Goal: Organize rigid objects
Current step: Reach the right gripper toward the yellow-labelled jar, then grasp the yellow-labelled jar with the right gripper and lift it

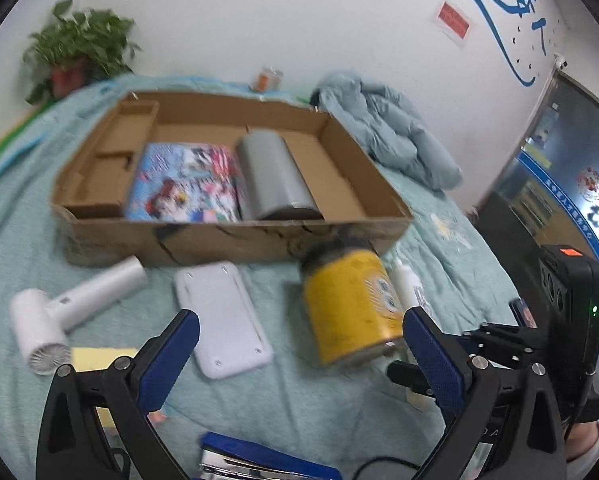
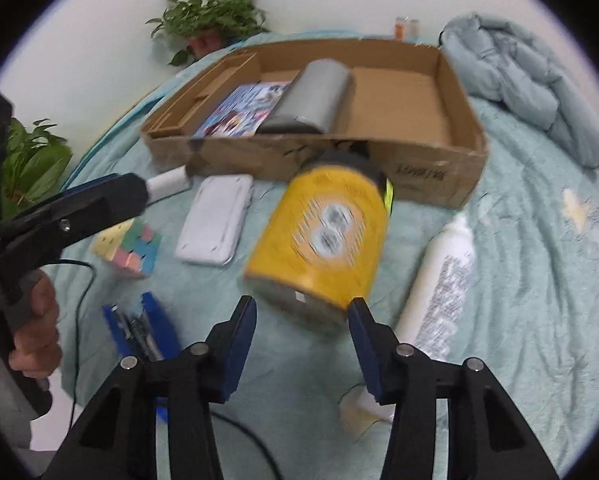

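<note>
A yellow can [image 2: 319,236] with a black lid lies tilted on the teal bedspread, just in front of the cardboard box [image 2: 419,168]. My right gripper [image 2: 302,344] is open, its fingers on either side of the can's base, not closed on it. The can also shows in the left wrist view [image 1: 347,304]. My left gripper [image 1: 299,356] is open and empty, above a white flat case [image 1: 223,316]. The box [image 1: 227,240] holds a colourful book [image 1: 183,184] and a grey cylinder [image 1: 275,176].
A white hair dryer [image 1: 59,320] lies left, a white bottle [image 2: 439,276] right of the can, a pastel cube [image 2: 127,248] and a blue stapler [image 2: 139,328] near the front. A folded blue quilt [image 2: 519,76] lies behind right. Potted plants [image 2: 207,16] stand at the back.
</note>
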Demonstrator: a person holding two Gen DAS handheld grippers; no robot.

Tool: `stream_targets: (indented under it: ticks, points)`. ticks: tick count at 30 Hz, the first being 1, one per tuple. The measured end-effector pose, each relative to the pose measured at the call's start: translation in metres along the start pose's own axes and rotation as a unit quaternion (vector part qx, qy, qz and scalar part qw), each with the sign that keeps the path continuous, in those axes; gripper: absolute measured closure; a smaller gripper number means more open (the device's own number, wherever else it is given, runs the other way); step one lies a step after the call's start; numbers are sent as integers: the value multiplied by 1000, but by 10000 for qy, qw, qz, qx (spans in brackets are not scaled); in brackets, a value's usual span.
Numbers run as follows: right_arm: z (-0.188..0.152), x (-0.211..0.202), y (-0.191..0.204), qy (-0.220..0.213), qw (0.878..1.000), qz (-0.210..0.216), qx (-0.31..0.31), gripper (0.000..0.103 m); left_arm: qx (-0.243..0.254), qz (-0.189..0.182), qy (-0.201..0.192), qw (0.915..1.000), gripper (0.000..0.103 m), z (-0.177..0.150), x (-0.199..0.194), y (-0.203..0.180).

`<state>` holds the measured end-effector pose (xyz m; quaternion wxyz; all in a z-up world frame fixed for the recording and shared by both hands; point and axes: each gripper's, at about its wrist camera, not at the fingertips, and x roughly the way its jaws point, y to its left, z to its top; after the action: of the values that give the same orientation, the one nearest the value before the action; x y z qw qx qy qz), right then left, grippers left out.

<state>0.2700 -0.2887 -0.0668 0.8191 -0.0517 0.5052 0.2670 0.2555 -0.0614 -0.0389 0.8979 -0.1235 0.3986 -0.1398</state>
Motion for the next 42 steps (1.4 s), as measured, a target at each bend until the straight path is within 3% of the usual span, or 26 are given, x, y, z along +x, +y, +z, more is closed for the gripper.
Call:
stream_targets:
  ticks: [2,6,9,12,18,23,25,31,37,42]
  points:
    - [1,1,-12,24,9984,376,416,51,-116,-143,194,9996,1,0,9,1]
    - [8,-4,-35,-237,9910,734,1096,33,-466,-478,402,9970,1,6,26,11]
    - [18,6,-47,-129,9877,886,1286,31,-695,-661,650,9933,1,14,48,20]
    - [23,22,-47,113,9898,716,1225,28,-915,-936,844,9878,1,24,68,27]
    - [31,31,-35,40,9945,634,829,24,-903,-1275,1364,9782,2,35,108,21]
    - [32,51,-37,187,9908,921,975,18,-805,-1364,1811,9706,15,35,138,12]
    - [32,52,-35,193,9904,936,997,18,-804,-1445,1816,9694,20,33,141,8]
    - [36,49,-26,222,9925,819,876,19,-757,-1426,1830,9698,22,32,132,1]
    - [29,9,-4,141,9960,725,498,18,-699,-1476,1756,9708,22,25,93,-16]
    - [15,27,-13,684,9905,873,811,18,-981,-1448,2221,9592,22,2,117,-11]
